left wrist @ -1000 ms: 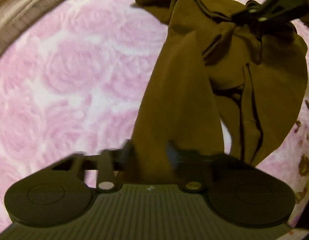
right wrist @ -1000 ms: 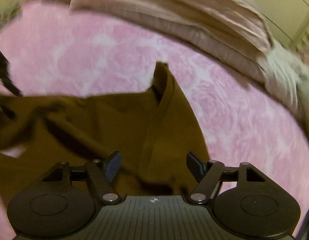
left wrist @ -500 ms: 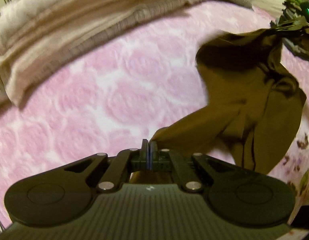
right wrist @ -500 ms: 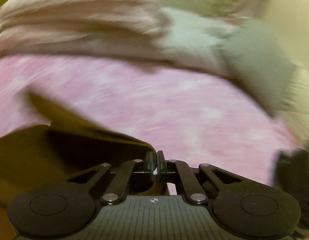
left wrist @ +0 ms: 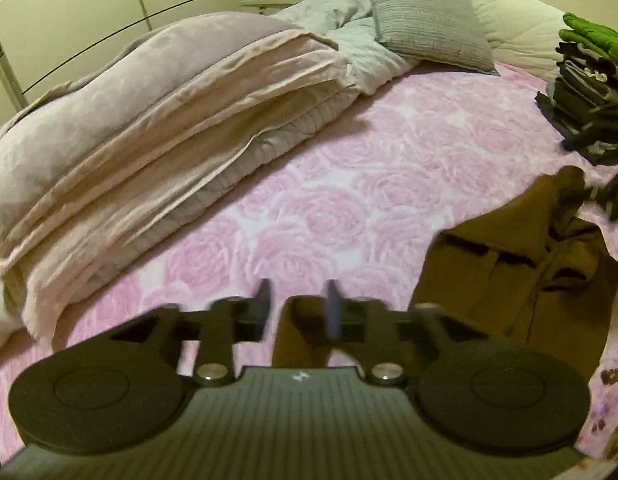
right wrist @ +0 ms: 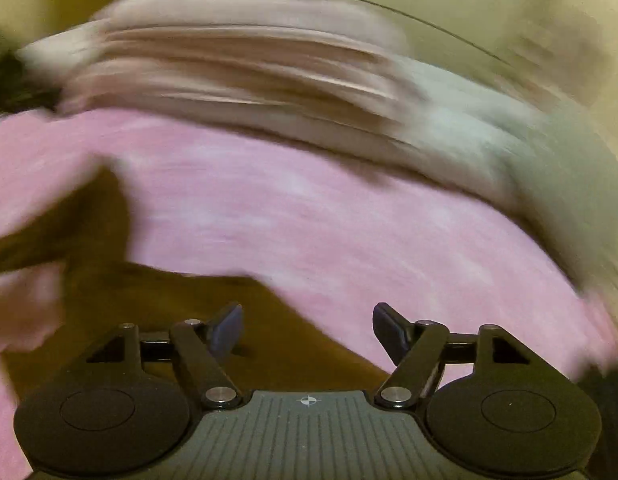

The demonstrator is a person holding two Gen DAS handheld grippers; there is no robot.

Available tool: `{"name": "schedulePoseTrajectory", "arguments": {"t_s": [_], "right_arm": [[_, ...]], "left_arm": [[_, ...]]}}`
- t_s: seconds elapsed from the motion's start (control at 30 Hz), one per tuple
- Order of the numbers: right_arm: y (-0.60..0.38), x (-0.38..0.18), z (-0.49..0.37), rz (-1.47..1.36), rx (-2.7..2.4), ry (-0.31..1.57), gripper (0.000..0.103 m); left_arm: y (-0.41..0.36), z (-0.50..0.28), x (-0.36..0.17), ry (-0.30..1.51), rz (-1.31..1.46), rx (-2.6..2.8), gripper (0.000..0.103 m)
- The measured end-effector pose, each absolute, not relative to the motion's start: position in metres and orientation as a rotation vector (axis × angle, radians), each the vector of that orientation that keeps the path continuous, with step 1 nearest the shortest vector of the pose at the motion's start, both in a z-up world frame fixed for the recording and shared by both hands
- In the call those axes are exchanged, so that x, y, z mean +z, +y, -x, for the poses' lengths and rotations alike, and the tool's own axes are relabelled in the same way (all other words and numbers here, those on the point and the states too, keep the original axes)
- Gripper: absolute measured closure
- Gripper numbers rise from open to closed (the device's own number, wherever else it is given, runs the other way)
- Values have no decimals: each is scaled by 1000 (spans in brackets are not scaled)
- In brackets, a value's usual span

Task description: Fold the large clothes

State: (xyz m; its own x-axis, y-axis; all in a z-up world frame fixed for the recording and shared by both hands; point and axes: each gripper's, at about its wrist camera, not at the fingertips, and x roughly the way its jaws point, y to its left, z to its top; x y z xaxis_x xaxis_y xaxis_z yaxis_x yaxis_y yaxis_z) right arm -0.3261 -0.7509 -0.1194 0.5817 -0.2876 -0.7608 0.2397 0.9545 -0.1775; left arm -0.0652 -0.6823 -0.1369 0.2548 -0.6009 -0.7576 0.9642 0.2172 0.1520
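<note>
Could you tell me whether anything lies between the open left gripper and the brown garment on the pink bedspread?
Nothing visible does. The left gripper is open, with the crumpled brown fabric garment directly ahead on the pink rose-patterned bedspread. The stack of folded dark clothes sits farther back.

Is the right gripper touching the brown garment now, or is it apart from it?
Cannot tell. In the right wrist view the right gripper has its jaws open over the brown garment, but motion blur hides any contact or gap.
</note>
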Motion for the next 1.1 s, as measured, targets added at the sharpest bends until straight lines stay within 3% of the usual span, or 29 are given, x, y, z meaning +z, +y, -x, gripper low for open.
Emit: {"name": "schedulePoseTrajectory", "arguments": {"t_s": [0.27,0.57,0.63,0.7,0.8,0.93,1.1], "right_arm": [[-717,-183,226,206,180,987,34],[-739,-271,170,190,472,1093,35],[-740,-286,159,142,508,1118,55],[-743,-288,154,68,499,1130,101],[-753,-264,163,36,427,1077,103],[-788,-210,174,-11,249,936,103],[-863,-158,197,-84,-141,753,103]], "left_arm": [[-608,90,-192,875,-659,-1112,64],[-578,123,-242,984,-613,-1082,57],[-578,126,-244,991,-600,-1080,56],[-579,130,-243,994,-593,-1083,56],[-588,131,-240,993,-583,-1096,55],[-611,137,-237,973,-579,-1137,40],[-643,146,-247,938,-584,-1181,38]]}}
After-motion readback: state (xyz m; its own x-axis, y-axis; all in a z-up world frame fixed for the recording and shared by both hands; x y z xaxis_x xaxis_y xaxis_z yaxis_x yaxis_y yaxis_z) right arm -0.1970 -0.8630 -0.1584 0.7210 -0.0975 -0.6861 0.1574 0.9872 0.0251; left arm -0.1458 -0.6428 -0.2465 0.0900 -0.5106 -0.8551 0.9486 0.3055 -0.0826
